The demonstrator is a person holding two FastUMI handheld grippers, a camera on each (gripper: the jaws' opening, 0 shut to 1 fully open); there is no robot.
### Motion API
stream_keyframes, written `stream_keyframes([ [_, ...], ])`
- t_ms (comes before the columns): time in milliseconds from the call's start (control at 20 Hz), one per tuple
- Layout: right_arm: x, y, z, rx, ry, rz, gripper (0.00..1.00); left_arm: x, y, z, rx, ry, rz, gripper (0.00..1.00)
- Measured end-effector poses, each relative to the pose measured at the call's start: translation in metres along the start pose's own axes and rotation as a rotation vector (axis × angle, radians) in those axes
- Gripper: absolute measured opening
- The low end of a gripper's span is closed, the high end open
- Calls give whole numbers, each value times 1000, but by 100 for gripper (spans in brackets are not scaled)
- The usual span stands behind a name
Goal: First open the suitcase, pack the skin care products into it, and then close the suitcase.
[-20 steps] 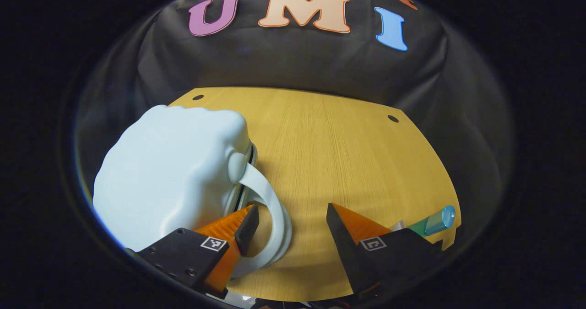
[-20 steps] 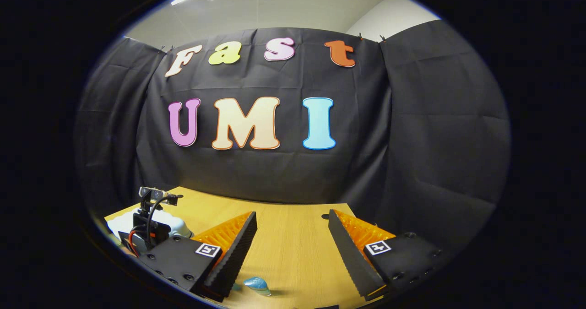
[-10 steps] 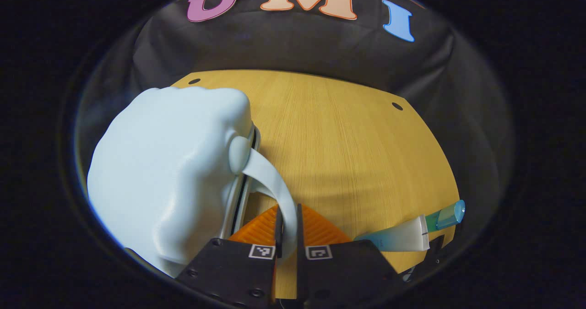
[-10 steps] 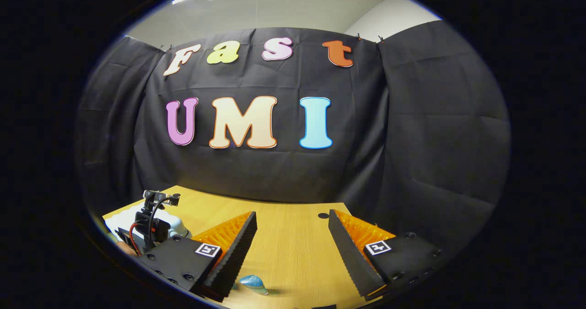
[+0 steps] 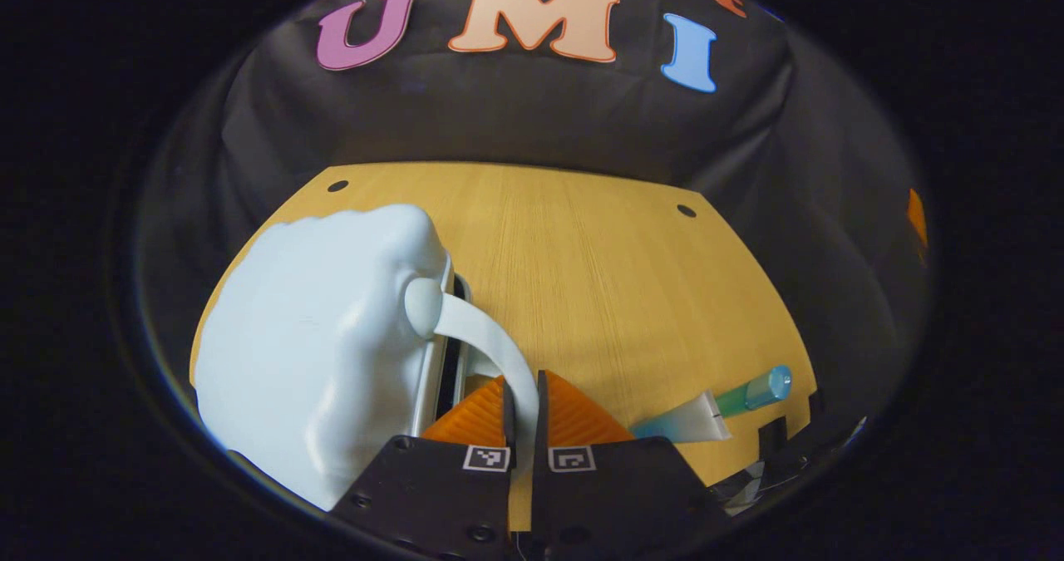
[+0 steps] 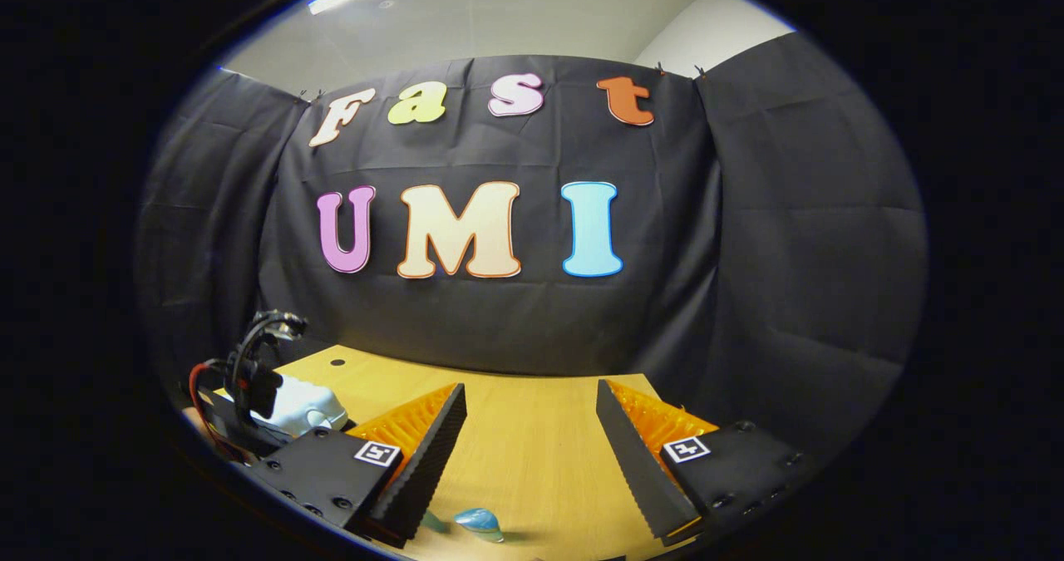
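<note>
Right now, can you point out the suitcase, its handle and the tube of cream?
suitcase (image 5: 307, 353): left gripper view, on its pale blue shell.
handle (image 5: 486, 341): left gripper view, on the curved strap.
tube (image 5: 686, 421): left gripper view, on its white body.

1. The left gripper (image 5: 521, 403) was clamped on the suitcase's handle (image 5: 490, 341), both fingers pressing the strap.
2. The pale blue suitcase (image 5: 316, 345) lay on the wooden table (image 5: 598, 270), a dark gap showing at its seam.
3. A tube (image 5: 715, 407) with a teal cap lay near the table's right edge.
</note>
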State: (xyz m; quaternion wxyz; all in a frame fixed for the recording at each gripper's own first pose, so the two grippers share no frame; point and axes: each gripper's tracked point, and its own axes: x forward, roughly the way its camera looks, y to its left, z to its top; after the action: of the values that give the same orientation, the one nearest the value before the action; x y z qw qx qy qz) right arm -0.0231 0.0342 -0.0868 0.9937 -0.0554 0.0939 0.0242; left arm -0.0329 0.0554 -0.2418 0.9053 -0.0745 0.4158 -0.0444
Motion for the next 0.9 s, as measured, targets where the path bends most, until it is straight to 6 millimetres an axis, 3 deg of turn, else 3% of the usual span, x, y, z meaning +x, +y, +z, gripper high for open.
stream_keyframes([
  [150,5,8,-3,8,2,21,98,-21,8,25,21,-47,0,2],
  [500,13,31,-5,37,5,50,99,-79,59,86,52,-186,48,2],
  [900,21,67,-4,38,-4,68,99,-123,152,136,59,-280,150,2],
])
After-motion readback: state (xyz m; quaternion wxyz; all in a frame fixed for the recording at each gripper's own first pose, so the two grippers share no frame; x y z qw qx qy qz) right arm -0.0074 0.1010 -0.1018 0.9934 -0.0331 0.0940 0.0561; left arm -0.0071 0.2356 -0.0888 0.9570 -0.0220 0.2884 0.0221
